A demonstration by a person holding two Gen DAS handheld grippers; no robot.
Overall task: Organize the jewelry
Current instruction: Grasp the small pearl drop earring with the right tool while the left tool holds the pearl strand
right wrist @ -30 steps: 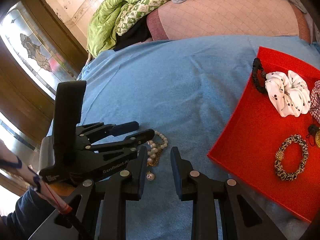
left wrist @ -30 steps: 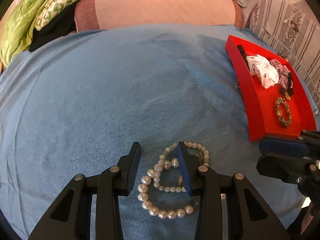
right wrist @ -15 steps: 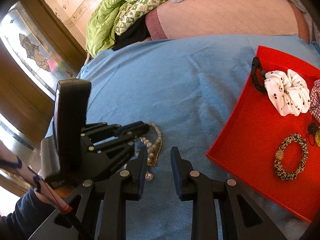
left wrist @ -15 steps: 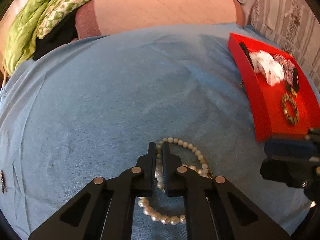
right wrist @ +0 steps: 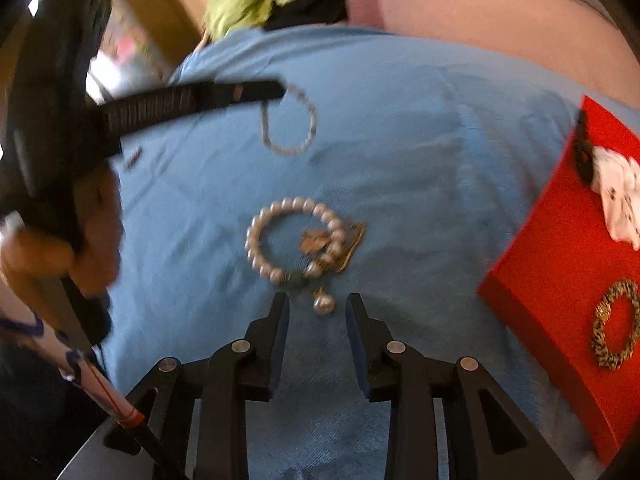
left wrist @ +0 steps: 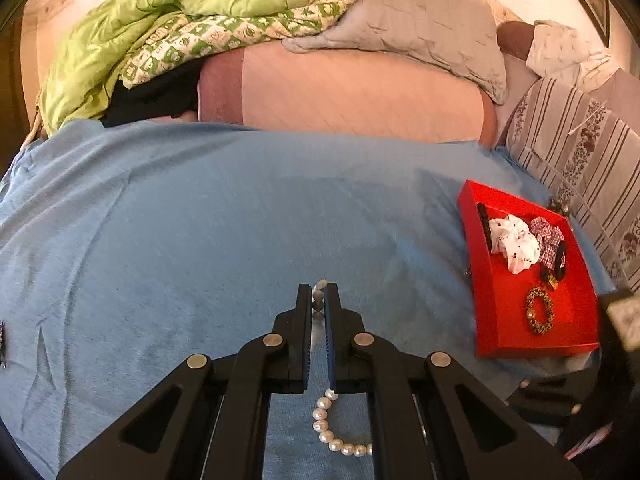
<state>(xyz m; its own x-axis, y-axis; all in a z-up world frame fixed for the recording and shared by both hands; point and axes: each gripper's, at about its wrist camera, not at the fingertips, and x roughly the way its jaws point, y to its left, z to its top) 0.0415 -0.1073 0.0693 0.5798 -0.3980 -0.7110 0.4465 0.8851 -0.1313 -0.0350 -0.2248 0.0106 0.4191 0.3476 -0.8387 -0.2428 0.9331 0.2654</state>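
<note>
My left gripper (left wrist: 319, 292) is shut on a thin pearl bracelet (left wrist: 336, 436), lifted off the blue bed cover (left wrist: 200, 240); its loop hangs below the jaws. The right wrist view shows that bracelet (right wrist: 288, 128) dangling from the left gripper (right wrist: 280, 90). A larger pearl bracelet (right wrist: 280, 236) with a gold piece (right wrist: 352, 244) and a pearl drop (right wrist: 324, 305) lies on the cover. My right gripper (right wrist: 318, 300) hovers just over the drop, jaws opening, pads clear of it. The red tray (left wrist: 492, 292) sits to the right.
The tray (right wrist: 552, 264) holds a white scrunchie (left wrist: 514, 242), a plaid scrunchie (left wrist: 546, 240) and a leopard-print bracelet (left wrist: 539, 315). A green quilt (left wrist: 160, 20) and grey pillow (left wrist: 420, 28) pile up at the back. A person's hand (right wrist: 60, 248) grips the left tool.
The left jaws closed on the thin pearl bracelet and lifted it off the cover. The right gripper swung left and down over the larger pearl bracelet and widened a little.
</note>
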